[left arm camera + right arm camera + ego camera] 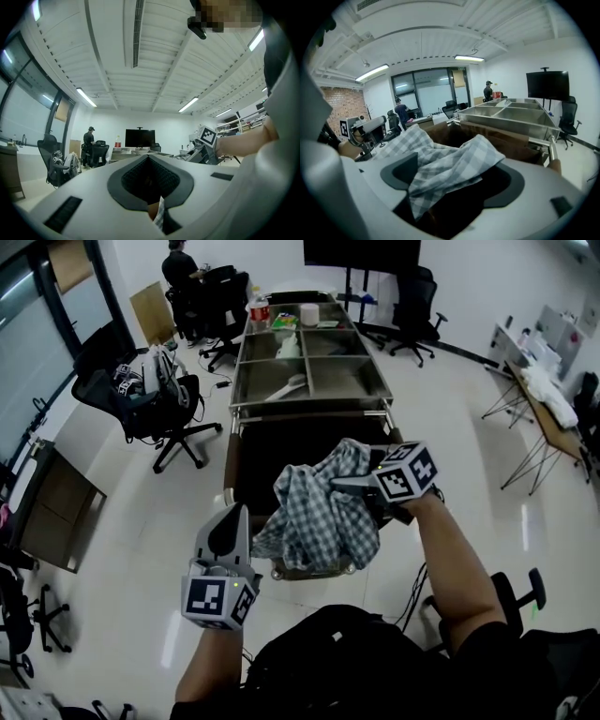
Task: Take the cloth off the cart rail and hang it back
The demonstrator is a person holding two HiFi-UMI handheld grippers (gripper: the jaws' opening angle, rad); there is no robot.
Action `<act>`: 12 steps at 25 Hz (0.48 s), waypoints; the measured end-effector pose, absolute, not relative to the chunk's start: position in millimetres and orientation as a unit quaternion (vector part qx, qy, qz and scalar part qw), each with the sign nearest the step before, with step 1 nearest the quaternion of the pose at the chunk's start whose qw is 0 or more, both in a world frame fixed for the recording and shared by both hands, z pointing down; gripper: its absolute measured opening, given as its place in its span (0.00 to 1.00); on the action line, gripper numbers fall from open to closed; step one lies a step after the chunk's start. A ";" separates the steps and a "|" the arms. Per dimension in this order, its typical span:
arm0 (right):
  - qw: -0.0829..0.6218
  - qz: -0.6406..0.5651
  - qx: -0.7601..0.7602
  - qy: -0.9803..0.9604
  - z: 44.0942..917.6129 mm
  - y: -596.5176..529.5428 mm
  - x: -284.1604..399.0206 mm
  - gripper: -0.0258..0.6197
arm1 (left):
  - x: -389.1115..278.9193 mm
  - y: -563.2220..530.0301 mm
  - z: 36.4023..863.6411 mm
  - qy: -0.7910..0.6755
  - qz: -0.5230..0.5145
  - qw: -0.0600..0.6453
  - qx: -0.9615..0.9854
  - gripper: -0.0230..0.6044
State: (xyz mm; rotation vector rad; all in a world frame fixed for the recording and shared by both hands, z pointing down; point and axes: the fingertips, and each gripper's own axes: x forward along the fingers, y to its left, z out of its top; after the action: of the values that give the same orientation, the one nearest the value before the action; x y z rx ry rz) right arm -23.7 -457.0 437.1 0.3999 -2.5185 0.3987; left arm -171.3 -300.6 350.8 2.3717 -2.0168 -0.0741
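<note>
A grey-and-white checked cloth point(323, 512) hangs bunched over the near end of the cart point(246, 460), just above its near rail point(281, 573). My left gripper point(237, 514) points upward at the cloth's lower left edge. In the left gripper view its jaws stand together with a strip of cloth point(160, 216) pinched low between them. My right gripper point(354, 487) is at the cloth's upper right. In the right gripper view its jaws point(452, 180) stand wide apart, and the cloth point(445, 161) lies loosely across them without being pressed.
Beyond the dark bin the cart carries steel trays point(309, 371) holding a bottle point(260, 310) and white items. Office chairs point(155, 404) stand left, and a person point(178, 268) sits at the back. Another chair point(412, 310) and a folding table point(553, 418) are on the right.
</note>
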 end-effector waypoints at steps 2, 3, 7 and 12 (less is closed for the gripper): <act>0.269 0.157 0.156 -0.937 433.9 -457.5 -14.1 0.74 | -169.1 -301.2 345.9 -0.644 -0.028 0.008 0.765 0.04; 0.265 0.159 0.164 -0.937 431.6 -460.2 -9.9 0.74 | -166.9 -303.4 344.0 -0.640 -0.028 0.004 0.768 0.04; 0.243 0.155 0.206 -0.935 418.7 -474.1 8.1 0.74 | -152.3 -312.2 337.8 -0.625 -0.026 -0.002 0.780 0.04; 0.219 0.150 0.242 -0.933 406.6 -478.6 34.8 0.74 | -145.6 -319.2 340.7 -0.618 -0.022 0.006 0.786 0.04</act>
State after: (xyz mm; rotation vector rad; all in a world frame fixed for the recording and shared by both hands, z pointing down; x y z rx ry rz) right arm 34.8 -478.6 406.6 0.6692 -2.5834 0.4155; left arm -145.6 -319.2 340.7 2.4605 -1.9334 -0.0674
